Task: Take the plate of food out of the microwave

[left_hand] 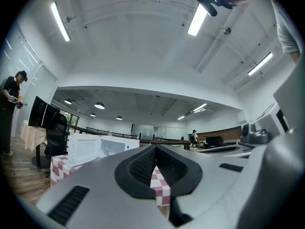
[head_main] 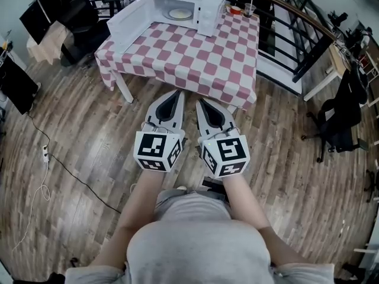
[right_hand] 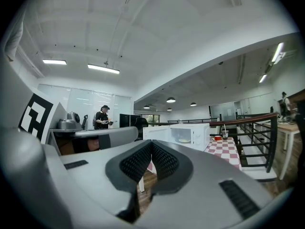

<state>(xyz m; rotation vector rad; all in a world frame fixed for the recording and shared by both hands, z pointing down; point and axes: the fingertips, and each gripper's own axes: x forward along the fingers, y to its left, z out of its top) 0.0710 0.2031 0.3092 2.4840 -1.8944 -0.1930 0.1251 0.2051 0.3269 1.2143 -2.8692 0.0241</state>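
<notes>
A white microwave (head_main: pixel 188 6) stands at the far end of a table with a red-and-white checked cloth (head_main: pixel 195 58). Its door (head_main: pixel 129 21) hangs open to the left. Inside lies a pale plate of food (head_main: pixel 177 13), small in the right gripper view too, plate (right_hand: pixel 183 140). My left gripper (head_main: pixel 176 94) and right gripper (head_main: pixel 200 102) are side by side over the wooden floor, short of the table's near edge, both shut with nothing in them. The left gripper (left_hand: pixel 155 148) and right gripper (right_hand: pixel 151 144) point toward the table.
A cup with a straw (head_main: pixel 249 9) and a red bowl (head_main: pixel 235 9) sit right of the microwave. A dark railing (head_main: pixel 308 46) runs behind the table. A black office chair (head_main: pixel 340 123) stands at the right. A person in black (right_hand: pixel 102 118) stands far off.
</notes>
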